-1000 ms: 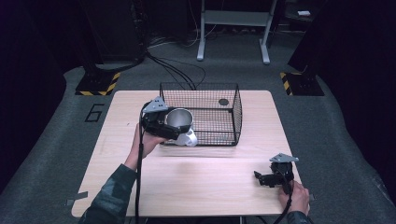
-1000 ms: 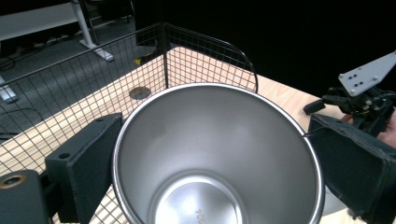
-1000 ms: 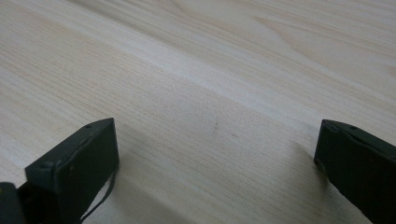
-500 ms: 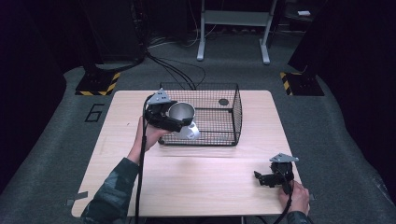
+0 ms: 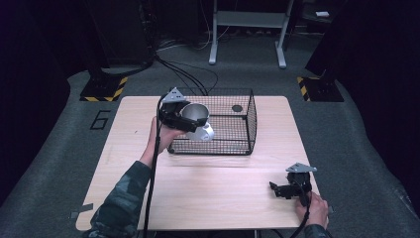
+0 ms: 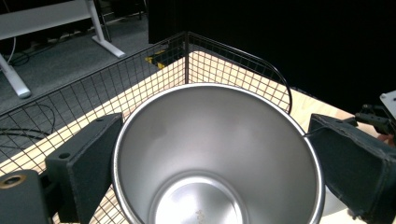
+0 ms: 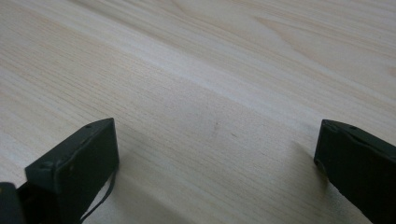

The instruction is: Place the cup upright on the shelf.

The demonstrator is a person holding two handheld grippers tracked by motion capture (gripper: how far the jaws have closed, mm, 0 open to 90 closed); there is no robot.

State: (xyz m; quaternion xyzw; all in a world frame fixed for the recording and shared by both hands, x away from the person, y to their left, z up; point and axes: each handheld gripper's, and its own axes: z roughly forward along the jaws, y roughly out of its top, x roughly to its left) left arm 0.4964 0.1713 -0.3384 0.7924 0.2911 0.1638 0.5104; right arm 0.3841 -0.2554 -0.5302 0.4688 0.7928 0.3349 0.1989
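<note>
Two grippers over a pale wooden table (image 5: pixel 198 188): black wire-mesh basket (image 5: pixel 233 124); shiny steel cup (image 5: pixel 195 119), clamped by the left gripper (image 5: pixel 181 119) at the basket's left end; right gripper (image 5: pixel 289 188), jaws apart, empty, resting at the table's near right.

Your table (image 5: pixel 148 198) is a pale wooden top standing on grey carpet. A black wire basket (image 5: pixel 233 144) sits directly on it, toward the far edge and about midway across. Inside the basket, a small dark round thing (image 5: pixel 237 108) lies near its far side; you cannot tell what it is. Your right gripper (image 5: pixel 289 188) rests low at the table's near right corner, wood grain showing between its spread jaws in the right gripper view.
</note>
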